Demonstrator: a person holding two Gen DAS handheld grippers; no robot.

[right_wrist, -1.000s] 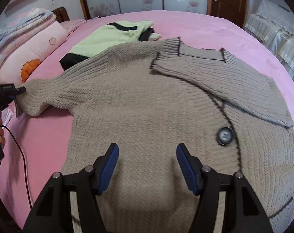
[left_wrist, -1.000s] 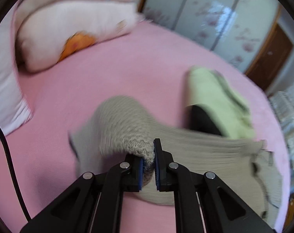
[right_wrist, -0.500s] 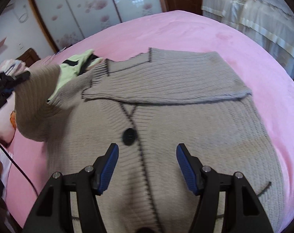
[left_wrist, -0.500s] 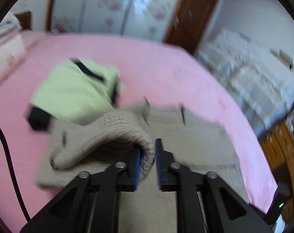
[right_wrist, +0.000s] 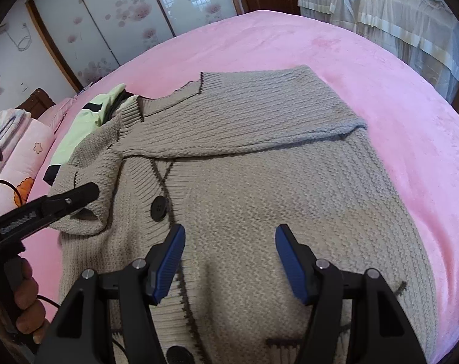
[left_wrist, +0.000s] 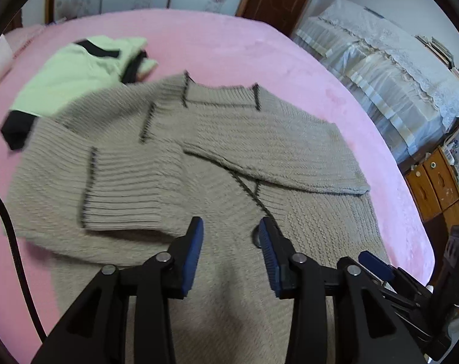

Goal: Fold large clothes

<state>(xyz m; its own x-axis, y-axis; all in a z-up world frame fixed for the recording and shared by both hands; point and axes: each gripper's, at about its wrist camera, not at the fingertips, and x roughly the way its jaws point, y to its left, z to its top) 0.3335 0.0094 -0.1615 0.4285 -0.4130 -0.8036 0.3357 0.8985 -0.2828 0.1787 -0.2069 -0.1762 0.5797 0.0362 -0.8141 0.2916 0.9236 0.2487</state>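
A beige knitted cardigan (left_wrist: 290, 212) (right_wrist: 275, 182) with dark trim and a dark button (right_wrist: 159, 207) lies flat on the pink bed (left_wrist: 229, 48). Both sleeves are folded across its front: the left sleeve's cuff (left_wrist: 123, 194) lies just beyond my left gripper (left_wrist: 230, 224), and the right sleeve (right_wrist: 259, 121) crosses the chest. The left jaws are opening with nothing between them, hovering over the cardigan. In the right wrist view its fingers (right_wrist: 75, 195) reach over the cuff from the left. My right gripper (right_wrist: 229, 242) hangs open above the cardigan's lower front, holding nothing.
A light green and black garment (left_wrist: 75, 72) (right_wrist: 87, 118) lies folded beyond the cardigan's left shoulder. Pillows (right_wrist: 23, 154) sit at the left. A lace-covered bed (left_wrist: 381, 69), a wooden cabinet (left_wrist: 435, 188), a door and wardrobe stand beyond. A hand (right_wrist: 26, 303) and a black cable (left_wrist: 14, 257) are at the left.
My left gripper carried the sleeve from the left across onto the cardigan's front, then spread its jaws and let go. The right gripper swung over the cardigan, still open.
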